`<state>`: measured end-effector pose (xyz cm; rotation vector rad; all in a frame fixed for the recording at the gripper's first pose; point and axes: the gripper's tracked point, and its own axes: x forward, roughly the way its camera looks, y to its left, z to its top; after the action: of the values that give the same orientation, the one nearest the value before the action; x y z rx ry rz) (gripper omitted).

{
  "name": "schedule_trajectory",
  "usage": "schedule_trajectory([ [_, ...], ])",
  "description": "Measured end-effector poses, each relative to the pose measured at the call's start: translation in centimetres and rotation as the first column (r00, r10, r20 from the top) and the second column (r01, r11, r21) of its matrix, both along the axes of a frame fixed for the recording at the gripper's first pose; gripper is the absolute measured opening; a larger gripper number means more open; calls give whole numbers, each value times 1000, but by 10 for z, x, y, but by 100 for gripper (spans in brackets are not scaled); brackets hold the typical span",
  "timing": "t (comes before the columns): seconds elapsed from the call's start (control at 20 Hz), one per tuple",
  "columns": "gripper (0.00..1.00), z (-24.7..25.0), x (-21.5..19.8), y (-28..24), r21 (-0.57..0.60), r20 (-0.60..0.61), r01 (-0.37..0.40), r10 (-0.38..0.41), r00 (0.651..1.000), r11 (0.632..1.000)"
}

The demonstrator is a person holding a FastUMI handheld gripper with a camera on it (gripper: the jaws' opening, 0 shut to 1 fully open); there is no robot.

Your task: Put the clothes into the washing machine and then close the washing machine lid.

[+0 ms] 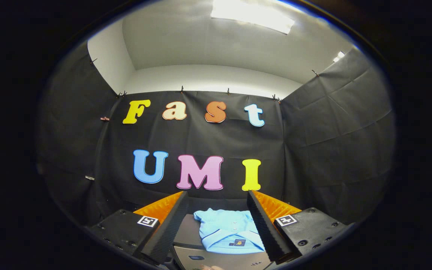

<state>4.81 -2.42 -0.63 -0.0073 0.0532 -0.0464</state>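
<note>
The gripper (pixel 216 225) is shown with its fingers spread wide and nothing held between them; the ridged black pads (pixel 263 228) face each other across an open gap. A folded light-blue shirt (pixel 228 232) is seen framed in that gap, lying below and just ahead of the fingertips on a grey surface (pixel 216 259) that may be the top of the washing machine, though this cannot be confirmed. No contact between the fingers and the shirt is evident. The step in hand is judged to be the approach to the first pickup, so the task is taken to be at its start, with loading and lid closure not yet done. For the next move, the tool would need to be lowered over the cloth and the fingers closed on a gathered fold.
</note>
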Motion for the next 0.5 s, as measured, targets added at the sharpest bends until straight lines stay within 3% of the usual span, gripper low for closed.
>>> schedule_trajectory([
  [0.25, 97, -4, 41, -9, -10, -28, -15, 15, 1000, 1000],
  [0.5, 98, -33, 87, -22, -46, -137, -27, 20, 990, 999],
])
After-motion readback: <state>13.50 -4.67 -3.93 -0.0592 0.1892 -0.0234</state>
